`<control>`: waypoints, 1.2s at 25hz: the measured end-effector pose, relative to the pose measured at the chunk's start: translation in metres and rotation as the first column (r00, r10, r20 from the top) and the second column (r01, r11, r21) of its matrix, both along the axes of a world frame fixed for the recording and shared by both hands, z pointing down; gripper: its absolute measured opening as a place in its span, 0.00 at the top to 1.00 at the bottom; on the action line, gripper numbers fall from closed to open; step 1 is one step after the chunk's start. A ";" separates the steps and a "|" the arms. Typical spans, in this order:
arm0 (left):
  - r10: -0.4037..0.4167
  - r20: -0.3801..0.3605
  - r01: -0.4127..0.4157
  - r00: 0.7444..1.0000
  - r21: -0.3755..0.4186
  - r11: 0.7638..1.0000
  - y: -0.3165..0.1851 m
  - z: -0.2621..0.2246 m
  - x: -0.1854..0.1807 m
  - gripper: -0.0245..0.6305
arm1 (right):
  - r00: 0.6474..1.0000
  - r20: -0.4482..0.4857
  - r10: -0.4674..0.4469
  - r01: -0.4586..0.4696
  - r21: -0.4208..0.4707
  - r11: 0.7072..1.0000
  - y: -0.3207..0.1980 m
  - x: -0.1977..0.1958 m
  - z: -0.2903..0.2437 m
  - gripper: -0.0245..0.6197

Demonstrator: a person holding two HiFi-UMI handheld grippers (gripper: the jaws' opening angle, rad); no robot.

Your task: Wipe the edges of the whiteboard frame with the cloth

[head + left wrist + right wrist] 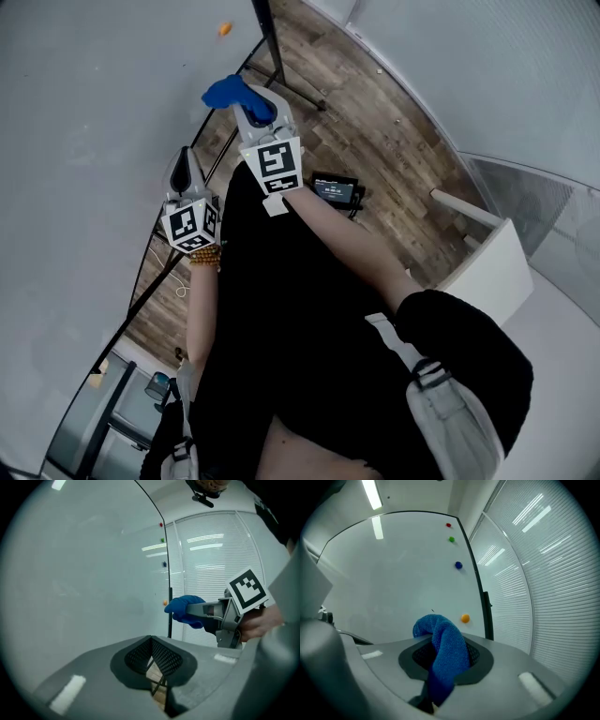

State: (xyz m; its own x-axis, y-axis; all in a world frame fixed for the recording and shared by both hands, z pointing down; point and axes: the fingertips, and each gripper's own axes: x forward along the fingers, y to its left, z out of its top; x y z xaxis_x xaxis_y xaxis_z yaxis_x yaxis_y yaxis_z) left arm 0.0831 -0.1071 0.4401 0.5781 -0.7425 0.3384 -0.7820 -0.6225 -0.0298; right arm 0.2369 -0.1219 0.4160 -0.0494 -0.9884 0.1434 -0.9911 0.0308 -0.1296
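Plainly, the cloth (446, 641) is a blue, nubbly strip, folded over and pinched in the right gripper's (443, 665) fingers, with its free end curling toward the whiteboard (393, 573). It hangs just beside the black frame (477, 583) on the board's side edge; I cannot tell whether they touch. The left gripper's (151, 641) fingers are pressed together on nothing, facing the board. Past the frame lies open wooden floor (375, 141).
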 end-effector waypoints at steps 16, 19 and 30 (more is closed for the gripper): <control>-0.065 -0.033 0.067 0.997 0.039 0.997 -0.002 -0.008 -0.075 0.81 | 0.964 -0.022 -0.266 0.266 0.104 0.958 -0.013 -0.138 -0.030 0.82; -0.099 -0.052 0.102 0.994 0.049 0.994 0.004 -0.020 -0.110 0.81 | 0.950 -0.069 -0.306 0.312 0.119 0.943 -0.005 -0.174 -0.058 0.82; -0.114 -0.102 0.119 0.988 0.046 0.992 0.028 -0.033 -0.163 0.81 | 0.937 -0.130 -0.326 0.341 0.123 0.932 0.009 -0.229 -0.086 0.83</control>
